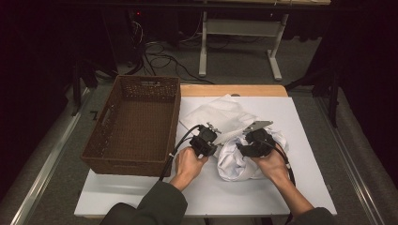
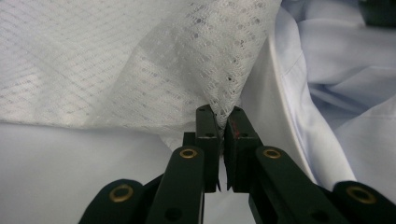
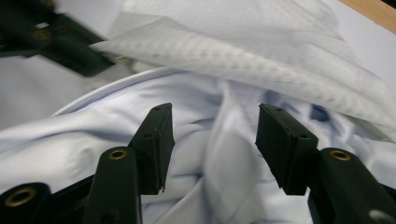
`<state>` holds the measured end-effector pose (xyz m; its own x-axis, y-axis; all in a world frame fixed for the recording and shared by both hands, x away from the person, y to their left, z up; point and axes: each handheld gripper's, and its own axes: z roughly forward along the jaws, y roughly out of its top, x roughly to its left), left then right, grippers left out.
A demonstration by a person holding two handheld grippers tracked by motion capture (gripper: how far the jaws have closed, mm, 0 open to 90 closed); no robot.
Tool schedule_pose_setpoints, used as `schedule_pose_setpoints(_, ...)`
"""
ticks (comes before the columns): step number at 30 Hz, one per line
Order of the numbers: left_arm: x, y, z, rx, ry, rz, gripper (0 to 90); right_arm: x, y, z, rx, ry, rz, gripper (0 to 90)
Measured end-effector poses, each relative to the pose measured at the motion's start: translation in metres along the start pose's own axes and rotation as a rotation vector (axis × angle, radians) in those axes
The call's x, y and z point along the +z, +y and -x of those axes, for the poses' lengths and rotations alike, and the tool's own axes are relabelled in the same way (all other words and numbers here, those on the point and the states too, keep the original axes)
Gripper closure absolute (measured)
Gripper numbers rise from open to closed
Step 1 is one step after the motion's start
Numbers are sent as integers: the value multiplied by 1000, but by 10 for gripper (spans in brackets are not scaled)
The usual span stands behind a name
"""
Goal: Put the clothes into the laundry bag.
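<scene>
The mesh bag is pinched at its edge by the left gripper (jaws closed on it), over the white shirt mid-table; the right gripper is held open above the shirt, nothing gripped.

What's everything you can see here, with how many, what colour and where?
Mesh laundry bag: one, white netting, on the board beside the basket, its edge pinched by the left gripper.
Shirt: one, pale blue-white, bunched up on the board at the bag's mouth.
Basket: one, brown woven, at the left of the table.
Board: one, white, covering the tabletop.
Table: one, wooden, its edge showing behind the board.
Frame on legs: one, light grey, on the floor behind the table.
Cables: several, black, on the floor behind.
Left gripper: one, black, shut on the bag.
Right gripper: one, black, open above the shirt.
Hands: two, one behind each gripper.
</scene>
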<state>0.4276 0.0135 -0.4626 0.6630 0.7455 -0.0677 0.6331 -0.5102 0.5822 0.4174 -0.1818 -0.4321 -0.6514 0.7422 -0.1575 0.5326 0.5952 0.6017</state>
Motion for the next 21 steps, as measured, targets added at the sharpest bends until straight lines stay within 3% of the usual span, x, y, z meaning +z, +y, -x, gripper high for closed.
schedule_pose_setpoints(3, -2, 1, 3, 6, -7, 7, 853, 4, 0, -12, -50, 49, -16, 439)
schedule_pose_setpoints(6, -2, 1, 5, 8, -13, 12, 853, 20, 3, -23, -94, 55, -51, 419)
schedule_pose_setpoints(10, -2, 0, 4, 21, -18, 5, 852, 48, 8, -21, -89, 41, -123, 415)
schedule_pose_setpoints(12, -2, 0, 4, 25, -21, 0, 853, 57, 9, -18, -67, 32, -139, 556)
schedule_pose_setpoints(16, -2, -1, 6, 28, -24, 8, 853, 63, 9, -16, -100, 26, -183, 874)
schedule_pose_setpoints(18, -4, -1, 7, 35, -26, 11, 853, 59, 9, -15, -120, 0, -161, 897)
schedule_pose_setpoints(21, -7, -1, 7, 39, -31, 12, 854, 51, 11, -9, -104, -39, -108, 900)
